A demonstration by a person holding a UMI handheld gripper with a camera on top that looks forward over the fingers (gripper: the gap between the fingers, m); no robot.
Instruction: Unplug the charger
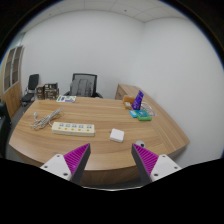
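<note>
A white power strip lies on the wooden table, with a tangle of white cable at its far left end. A small white charger block lies on the table to the right of the strip. My gripper is open and empty, held above the table's near edge. Its two purple-padded fingers stand wide apart, well short of the strip and the charger. Whether the charger is plugged into anything cannot be told.
A purple upright object and a teal item sit at the table's far right. A small dark thing lies near the right finger. Black office chairs stand beyond the table by the white wall.
</note>
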